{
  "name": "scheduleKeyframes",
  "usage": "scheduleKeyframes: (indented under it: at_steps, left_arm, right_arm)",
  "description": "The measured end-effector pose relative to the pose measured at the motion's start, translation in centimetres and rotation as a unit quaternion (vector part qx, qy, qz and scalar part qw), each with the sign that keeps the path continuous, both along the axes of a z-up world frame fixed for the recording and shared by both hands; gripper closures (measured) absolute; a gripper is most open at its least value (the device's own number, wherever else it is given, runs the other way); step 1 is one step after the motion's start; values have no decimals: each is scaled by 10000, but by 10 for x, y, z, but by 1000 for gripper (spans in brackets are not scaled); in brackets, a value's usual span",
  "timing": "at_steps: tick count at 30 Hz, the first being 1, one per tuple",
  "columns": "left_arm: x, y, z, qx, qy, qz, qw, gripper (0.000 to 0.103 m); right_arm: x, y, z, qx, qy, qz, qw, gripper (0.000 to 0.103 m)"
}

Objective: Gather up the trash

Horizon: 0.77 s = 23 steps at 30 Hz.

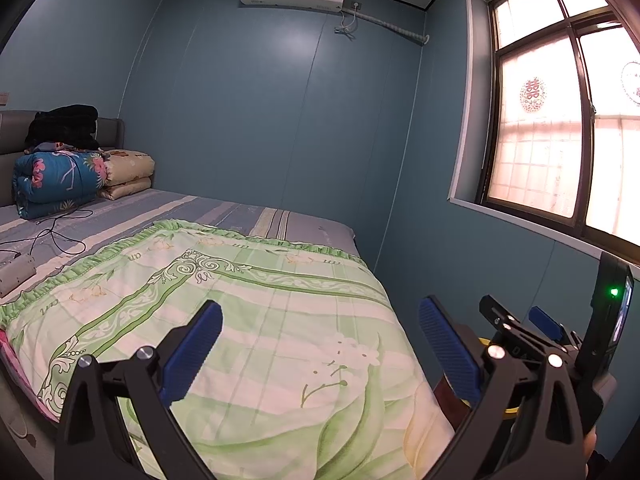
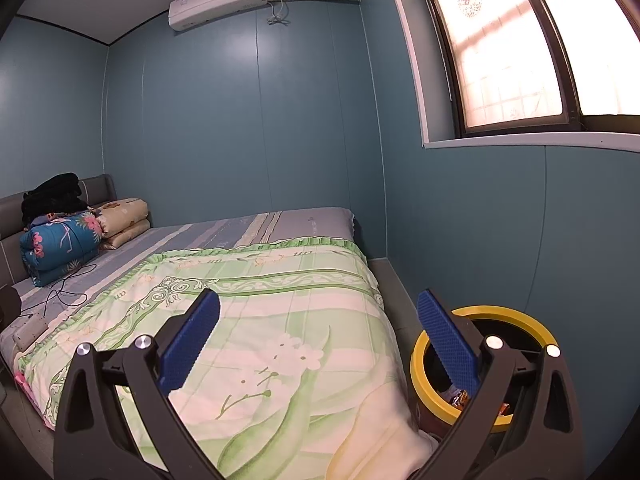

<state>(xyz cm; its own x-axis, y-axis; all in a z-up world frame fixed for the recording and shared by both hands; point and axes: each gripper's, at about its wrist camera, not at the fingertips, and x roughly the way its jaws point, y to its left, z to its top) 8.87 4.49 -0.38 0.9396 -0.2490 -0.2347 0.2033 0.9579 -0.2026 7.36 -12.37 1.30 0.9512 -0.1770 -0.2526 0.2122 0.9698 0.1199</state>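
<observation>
While both of my tools hang empty over the foot of the bed, the right hand-held gripper (image 2: 318,342) and the left hand-held gripper (image 1: 320,350) each gape wide. Just below my right one, lower right, stands the yellow-rimmed round trash bin (image 2: 486,314) with wrappers (image 2: 458,396) inside; the green floral bedspread (image 2: 280,312) shows no litter I can make out.

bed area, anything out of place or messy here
A black cable trails loose across the striped sheet to a power strip left lying on the bed. The green quilt lies flat. Wrappers sit inside the yellow-rimmed bin; nothing looks spilled.
</observation>
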Motion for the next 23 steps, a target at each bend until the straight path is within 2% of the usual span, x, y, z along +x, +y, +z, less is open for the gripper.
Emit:
scheduleKeyframes:
  at_steps: [23]
  left_arm:
    - [6, -4, -5, 16, 101, -189, 9998, 8]
  right_arm:
    - [5, -7, -7, 117, 123, -27, 9999, 8]
